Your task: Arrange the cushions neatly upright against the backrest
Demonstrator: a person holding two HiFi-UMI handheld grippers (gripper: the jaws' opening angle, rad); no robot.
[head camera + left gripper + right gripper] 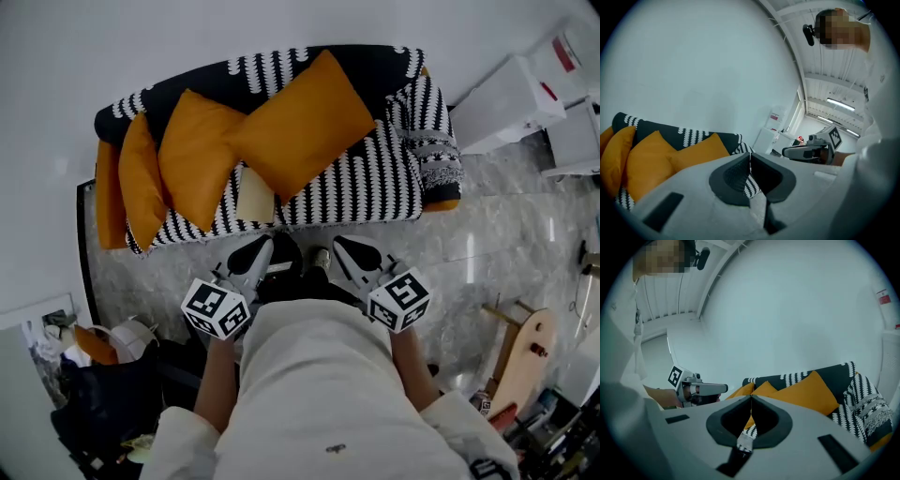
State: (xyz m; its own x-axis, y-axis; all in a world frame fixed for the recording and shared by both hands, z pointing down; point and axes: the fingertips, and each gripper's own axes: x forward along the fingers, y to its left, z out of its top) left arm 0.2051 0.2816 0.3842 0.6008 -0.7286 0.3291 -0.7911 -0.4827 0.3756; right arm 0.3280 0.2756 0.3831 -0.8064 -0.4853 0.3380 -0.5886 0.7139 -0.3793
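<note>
A black-and-white patterned sofa [375, 183] stands by the wall. Three orange cushions lean on its backrest: a large one [305, 122] in the middle, one [195, 155] left of it, and a narrow one [141, 178] at the far left. A small cream cushion [255, 195] lies on the seat under them. My left gripper [253, 251] and right gripper [349, 248] are both shut and empty, held close to my body, short of the sofa's front edge. The orange cushions [806, 392] also show in the right gripper view, beyond the shut jaws.
The sofa has a patterned right armrest [433, 150] and an orange left end [108, 202]. White cabinets [511, 98] stand to the right. A dark bag and clutter [98, 394] lie at the lower left, and a wooden object [520, 361] at the lower right. The floor [506, 234] is marble tile.
</note>
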